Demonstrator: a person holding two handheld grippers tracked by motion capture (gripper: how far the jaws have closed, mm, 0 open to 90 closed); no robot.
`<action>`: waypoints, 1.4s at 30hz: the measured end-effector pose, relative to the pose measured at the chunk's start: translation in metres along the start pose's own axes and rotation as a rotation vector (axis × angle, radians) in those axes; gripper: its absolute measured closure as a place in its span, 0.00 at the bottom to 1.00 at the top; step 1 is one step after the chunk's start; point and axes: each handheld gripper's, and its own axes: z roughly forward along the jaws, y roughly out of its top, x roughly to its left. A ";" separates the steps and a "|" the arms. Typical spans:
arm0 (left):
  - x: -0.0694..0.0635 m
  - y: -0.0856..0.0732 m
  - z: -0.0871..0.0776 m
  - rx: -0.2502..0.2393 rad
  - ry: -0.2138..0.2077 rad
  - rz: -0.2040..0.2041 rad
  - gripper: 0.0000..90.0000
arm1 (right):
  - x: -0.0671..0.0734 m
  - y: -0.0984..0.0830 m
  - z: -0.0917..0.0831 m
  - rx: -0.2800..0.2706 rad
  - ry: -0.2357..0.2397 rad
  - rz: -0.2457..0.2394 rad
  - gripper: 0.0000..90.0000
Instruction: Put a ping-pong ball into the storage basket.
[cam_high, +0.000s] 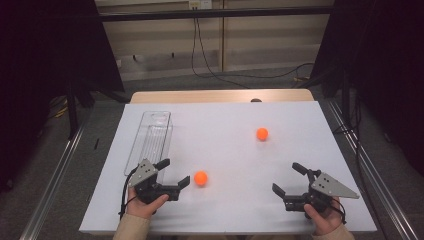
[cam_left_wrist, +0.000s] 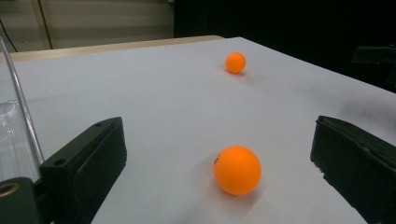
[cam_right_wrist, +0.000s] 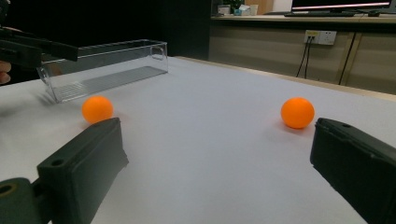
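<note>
Two orange balls lie on the white tabletop (cam_high: 230, 210). The nearer ball (cam_high: 200, 178) (cam_left_wrist: 237, 170) rests just right of my left gripper (cam_high: 174, 172) (cam_left_wrist: 217, 140), a little ahead of its wide-apart jaws, and nothing touches it. The farther ball (cam_high: 262, 133) (cam_left_wrist: 236, 62) (cam_right_wrist: 297, 112) sits toward the middle right. My right gripper (cam_high: 286, 178) (cam_right_wrist: 217, 140) stands open and empty at the front right, pointing left across the table. The right gripper view also has the nearer ball (cam_right_wrist: 97, 109) at its left.
A long clear plastic box (cam_high: 150, 137) (cam_right_wrist: 107, 65) lies empty along the left side, just beyond my left gripper. The table's wooden edge (cam_high: 220, 96) runs along the back. Metal rails (cam_high: 55, 180) flank the table, and cables trail on the floor behind.
</note>
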 end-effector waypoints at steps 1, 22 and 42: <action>0.000 0.000 0.001 0.003 -0.002 0.004 0.04 | 0.000 0.000 0.000 0.000 0.000 0.000 0.03; -0.005 0.000 0.009 0.040 -0.025 0.009 0.04 | 0.000 0.000 0.000 0.002 0.001 0.000 0.03; -0.009 -0.001 0.018 0.093 -0.046 0.025 0.07 | 0.000 0.000 0.000 0.004 0.002 -0.001 0.03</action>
